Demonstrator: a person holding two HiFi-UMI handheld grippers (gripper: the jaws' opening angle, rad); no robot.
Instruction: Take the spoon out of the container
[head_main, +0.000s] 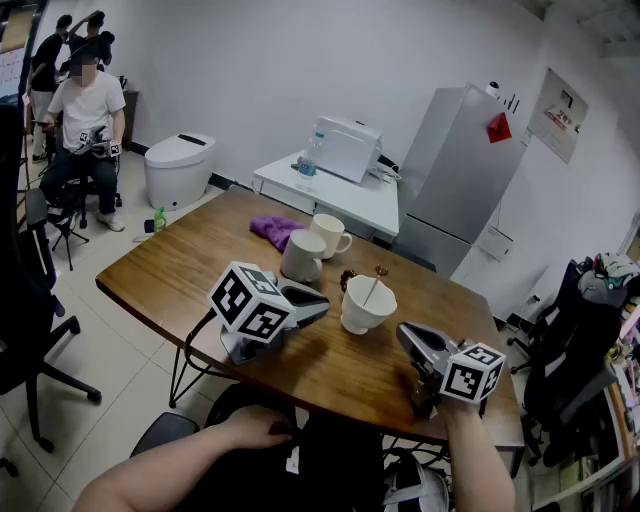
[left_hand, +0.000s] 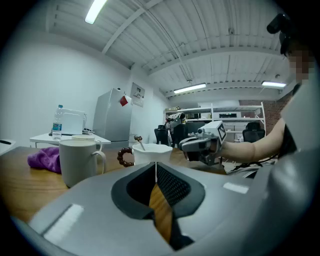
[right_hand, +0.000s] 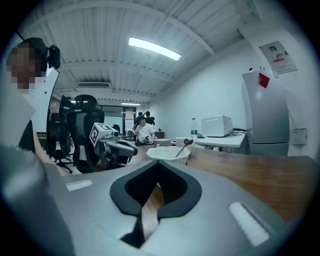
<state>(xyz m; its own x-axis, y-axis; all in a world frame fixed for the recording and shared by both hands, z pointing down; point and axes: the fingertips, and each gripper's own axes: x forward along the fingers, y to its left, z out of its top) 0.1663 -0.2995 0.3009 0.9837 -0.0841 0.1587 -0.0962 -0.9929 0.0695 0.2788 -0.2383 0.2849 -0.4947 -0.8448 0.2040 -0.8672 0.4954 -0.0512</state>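
L tongs (head_main: 322, 304) closed, R tongs (head_main: 403, 333) closed (both empty)

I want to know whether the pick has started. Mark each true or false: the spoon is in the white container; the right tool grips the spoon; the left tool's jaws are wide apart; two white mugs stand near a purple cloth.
1. The spoon stands in the white container. True.
2. The right tool grips the spoon. False: its jaws are together on nothing, and it sits beside the container without touching it.
3. The left tool has its jaws wide apart. False: they are shut, with nothing between them.
4. Two white mugs stand on the table near a purple cloth. True.
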